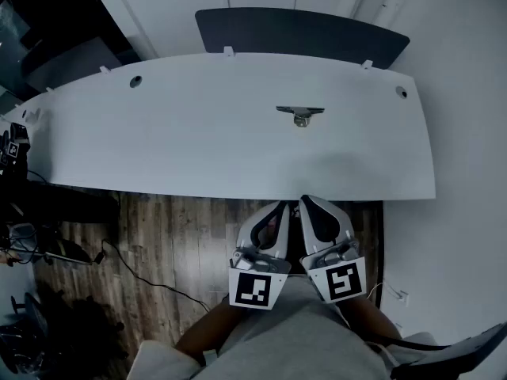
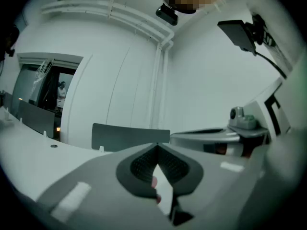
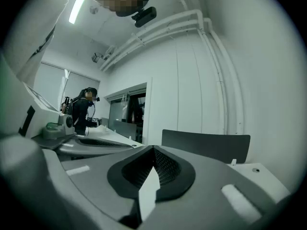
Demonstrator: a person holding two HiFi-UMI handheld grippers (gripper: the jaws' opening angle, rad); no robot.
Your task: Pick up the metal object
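The metal object (image 1: 300, 114), a small silvery piece with a flat bar across its top, lies on the white table (image 1: 198, 141) right of centre, toward the far side. Both grippers hang side by side below the table's near edge, above the person's lap, well short of the object. My left gripper (image 1: 283, 207) is shut with nothing in it, its pads meeting at the tip (image 2: 157, 145). Beside it my right gripper (image 1: 306, 202) is likewise shut and empty (image 3: 153, 149). Both gripper views look over the table at the walls, and the object is hidden in them.
A dark panel (image 1: 301, 34) stands behind the table's far edge. Round cable holes (image 1: 135, 81) (image 1: 401, 93) sit near the far corners. A wooden floor with a cable (image 1: 150, 279) and equipment (image 1: 16, 145) lies at left. A person (image 3: 85, 110) stands far off.
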